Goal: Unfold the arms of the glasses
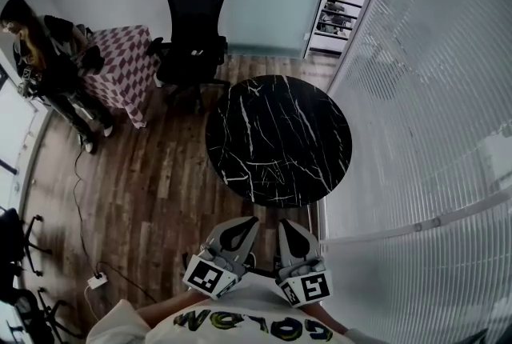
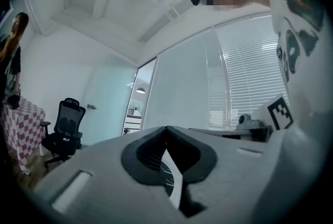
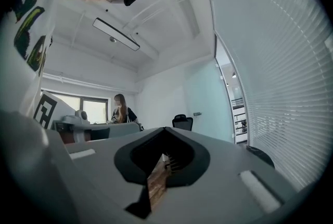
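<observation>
**A:** What are the two grippers doing?

**B:** The left gripper (image 1: 246,222) and the right gripper (image 1: 286,224) are hovering side by side, close to the wearer's chest. Their tips are pointing toward a round black marble table (image 1: 276,138). Each gripper's jaws are pressing fully together, and neither is gripping anything.

**A:** Where are the glasses lying, and which way is their long axis running?

**B:** I cannot tell, as no view is showing them.

**A:** What is surrounding the table?

**B:** It is standing on a wooden floor (image 1: 144,190), with a wall of white blinds (image 1: 432,94) running along its right side. A black office chair (image 1: 194,22) is sitting just beyond it. A smaller table under a checked cloth (image 1: 120,66) is standing left of the chair. A person (image 1: 48,54) is standing beside that cloth, well apart from the grippers. A white power strip (image 1: 97,281) is lying on the floor, left of the left gripper.
</observation>
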The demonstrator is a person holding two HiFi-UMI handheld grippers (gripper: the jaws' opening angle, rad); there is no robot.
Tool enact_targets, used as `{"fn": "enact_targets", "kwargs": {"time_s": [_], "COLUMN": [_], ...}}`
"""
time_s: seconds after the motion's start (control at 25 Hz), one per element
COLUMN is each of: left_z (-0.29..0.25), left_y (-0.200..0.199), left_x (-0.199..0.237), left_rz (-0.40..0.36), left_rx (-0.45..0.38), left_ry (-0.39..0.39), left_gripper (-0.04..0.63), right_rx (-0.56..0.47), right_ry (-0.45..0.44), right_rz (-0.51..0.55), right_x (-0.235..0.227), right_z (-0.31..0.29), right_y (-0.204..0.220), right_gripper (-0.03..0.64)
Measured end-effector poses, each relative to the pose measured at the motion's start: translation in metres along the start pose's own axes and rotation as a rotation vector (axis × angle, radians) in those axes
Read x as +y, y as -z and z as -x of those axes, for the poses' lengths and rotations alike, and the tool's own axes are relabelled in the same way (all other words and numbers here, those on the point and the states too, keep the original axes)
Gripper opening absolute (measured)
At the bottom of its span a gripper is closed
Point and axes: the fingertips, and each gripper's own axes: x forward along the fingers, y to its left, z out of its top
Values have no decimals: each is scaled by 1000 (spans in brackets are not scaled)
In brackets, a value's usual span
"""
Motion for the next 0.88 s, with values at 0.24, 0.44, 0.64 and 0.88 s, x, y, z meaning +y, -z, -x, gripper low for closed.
{"fn": "enact_targets", "kwargs": {"time_s": [0.24, 0.44, 0.64, 0.88], "left_z": [-1, -2, -14, -34], "left_y": [8, 11, 15, 8], "left_x": [-8, 0, 16, 52], "left_rz": [6, 13, 27, 27], "left_rx": [18, 22, 27, 12], "left_ry": [-10, -26, -28, -18], "left_gripper": [5, 5, 5, 5], "right_rx": [15, 31, 44, 47], "right_ry": [-9, -25, -14, -7], "right_rz": [-13, -13, -18, -7], "right_x": [-3, -1, -11, -20], "right_z": [7, -1, -18, -59], "right_y": [6, 10, 15, 16], "right_gripper": [3, 2, 2, 2]}}
